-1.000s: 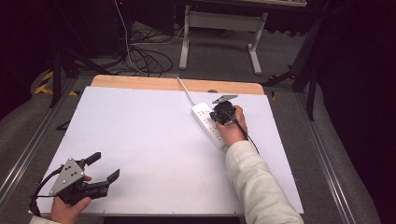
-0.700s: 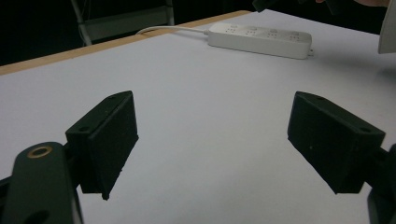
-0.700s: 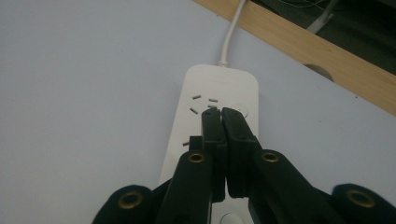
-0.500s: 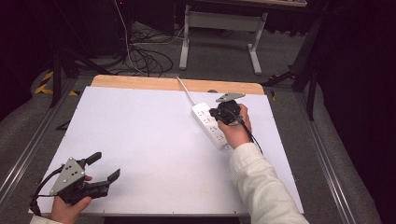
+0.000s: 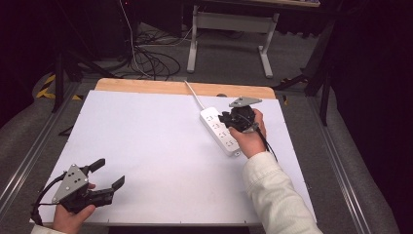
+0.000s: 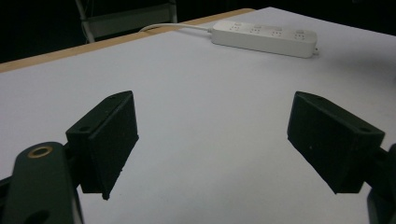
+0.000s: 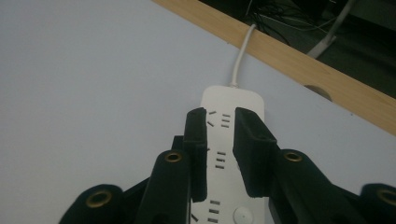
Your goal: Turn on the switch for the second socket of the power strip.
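Toward the far right of the white surface (image 5: 146, 146) lies the white power strip (image 5: 219, 130), angled, its cord (image 5: 194, 95) running off over the wooden back edge (image 5: 146, 87). Right hand-held gripper (image 5: 229, 118) hovers right over the strip's middle; in the right gripper view its jaws stand close together with a narrow gap, the power strip (image 7: 231, 154) showing through that gap, socket slots visible and a round button (image 7: 243, 215) near the bottom. Can't tell if the jaw tips touch the strip or sit just above it, and nothing is clamped between them. Left hand-held gripper (image 5: 108, 174) rests at the near left corner, well apart from the strip, jaws spread wide and empty; left gripper view shows the power strip (image 6: 264, 38) far off across bare surface. Step in hand looks like lining up on the strip, either to press the button or to take hold of the body. To do it well: keep the jaws centred along the strip's long axis, come down straight, not at a slant. If gripping, the jaws likely need to spread past the strip's width first, as the gap now looks too narrow. Mind the cord, since a pull could swing the strip. Left could steady the far end if the strip slides.
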The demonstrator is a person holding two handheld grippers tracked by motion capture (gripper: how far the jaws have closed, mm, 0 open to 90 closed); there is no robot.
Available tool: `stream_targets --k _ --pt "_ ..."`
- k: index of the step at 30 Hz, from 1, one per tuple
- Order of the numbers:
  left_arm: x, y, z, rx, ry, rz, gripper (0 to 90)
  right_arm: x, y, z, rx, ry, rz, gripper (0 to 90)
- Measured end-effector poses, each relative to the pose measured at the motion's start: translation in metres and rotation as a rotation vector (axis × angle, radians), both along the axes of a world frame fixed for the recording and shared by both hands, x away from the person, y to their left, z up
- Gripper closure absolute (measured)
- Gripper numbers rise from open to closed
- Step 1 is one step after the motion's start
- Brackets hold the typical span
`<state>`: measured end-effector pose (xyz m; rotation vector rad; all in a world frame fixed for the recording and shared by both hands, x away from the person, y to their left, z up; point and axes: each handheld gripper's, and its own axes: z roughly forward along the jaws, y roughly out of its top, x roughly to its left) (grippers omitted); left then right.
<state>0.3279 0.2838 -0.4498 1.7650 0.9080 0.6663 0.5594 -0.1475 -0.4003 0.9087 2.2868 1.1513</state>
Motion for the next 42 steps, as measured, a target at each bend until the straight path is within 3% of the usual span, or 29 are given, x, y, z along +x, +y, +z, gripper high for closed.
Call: stream_targets --k 14,21,26,33,42 --pt "0.001 0.000 0.000 0.006 0.002 0.010 16.4 -0.048 -0.018 0.025 0.071 -0.070 0.054 48.0" --pt "0.001 0.000 0.000 -0.009 0.005 0.009 16.4 -0.073 -0.028 0.028 0.068 -0.080 0.086 35.8" --pt "0.001 -0.001 -0.001 -0.007 0.003 0.008 16.4 -0.091 -0.037 0.027 0.097 -0.079 0.099 27.6" --pt "0.001 -0.001 -0.001 -0.010 0.006 0.010 16.5 -0.112 -0.049 0.022 0.173 -0.058 0.116 25.9" --pt "0.001 -0.001 -0.001 -0.003 0.007 0.009 16.6 -0.131 -0.058 0.009 0.192 -0.055 0.174 17.4"
